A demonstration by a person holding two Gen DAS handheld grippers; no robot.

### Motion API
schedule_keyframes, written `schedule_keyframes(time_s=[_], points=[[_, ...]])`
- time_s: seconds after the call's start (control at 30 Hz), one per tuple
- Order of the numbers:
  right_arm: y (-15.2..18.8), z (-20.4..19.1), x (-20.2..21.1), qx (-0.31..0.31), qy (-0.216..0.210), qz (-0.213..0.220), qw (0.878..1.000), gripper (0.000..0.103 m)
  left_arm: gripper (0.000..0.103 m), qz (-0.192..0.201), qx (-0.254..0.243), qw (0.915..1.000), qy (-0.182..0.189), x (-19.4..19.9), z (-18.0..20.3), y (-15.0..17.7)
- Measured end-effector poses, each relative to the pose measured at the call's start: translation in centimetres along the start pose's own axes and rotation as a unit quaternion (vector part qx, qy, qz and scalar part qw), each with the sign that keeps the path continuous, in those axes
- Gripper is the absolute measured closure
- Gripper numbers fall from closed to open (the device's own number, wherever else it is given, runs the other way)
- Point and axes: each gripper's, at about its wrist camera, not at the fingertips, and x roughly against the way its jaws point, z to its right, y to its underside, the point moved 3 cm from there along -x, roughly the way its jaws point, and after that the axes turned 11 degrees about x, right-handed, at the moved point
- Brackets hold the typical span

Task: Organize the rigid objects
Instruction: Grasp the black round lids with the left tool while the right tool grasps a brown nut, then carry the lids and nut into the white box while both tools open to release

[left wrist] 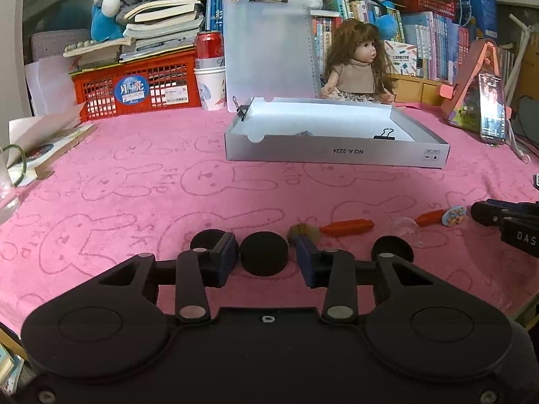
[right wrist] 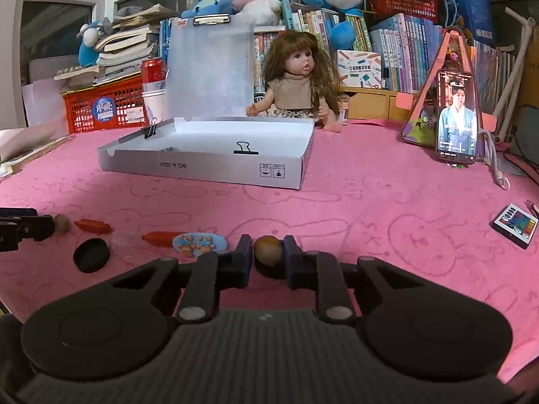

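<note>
My left gripper [left wrist: 266,257] is open, its fingers on either side of a black round puck [left wrist: 264,257] on the pink cloth; small gaps show on both sides. My right gripper [right wrist: 267,256] is shut on a brown walnut-like ball [right wrist: 267,252]. A second black puck [right wrist: 91,255] lies to its left. Two orange carrot-shaped pieces [left wrist: 347,227] [left wrist: 429,217], a brown ball [left wrist: 303,232] and a blue oval tag [right wrist: 198,243] lie in a row. The open white box [left wrist: 337,155] holds black binder clips [left wrist: 384,133].
A doll [left wrist: 357,64], a red crate [left wrist: 134,84], a clipboard [left wrist: 269,50], book stacks and plush toys line the back. A phone on a stand [right wrist: 456,118] and a remote [right wrist: 513,224] are at the right. A glass [left wrist: 6,185] stands at the left edge.
</note>
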Motion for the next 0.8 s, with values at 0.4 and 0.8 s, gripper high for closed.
schedule_keyframes(time_s=[0.4, 0.8], points=[[-0.7, -0.2, 0.6, -0.002, -0.001, 0.014, 1.000, 0.081, 0.070, 0.007, 0.010, 0.9999, 0.000, -0.1, 0.0, -0.4], [-2.0, 0.1, 0.0, -0.029, -0.008, 0.010, 0.999, 0.081, 0.070, 0.009, 0.021, 0.9997, 0.007, 0.1, 0.6, -2.3]])
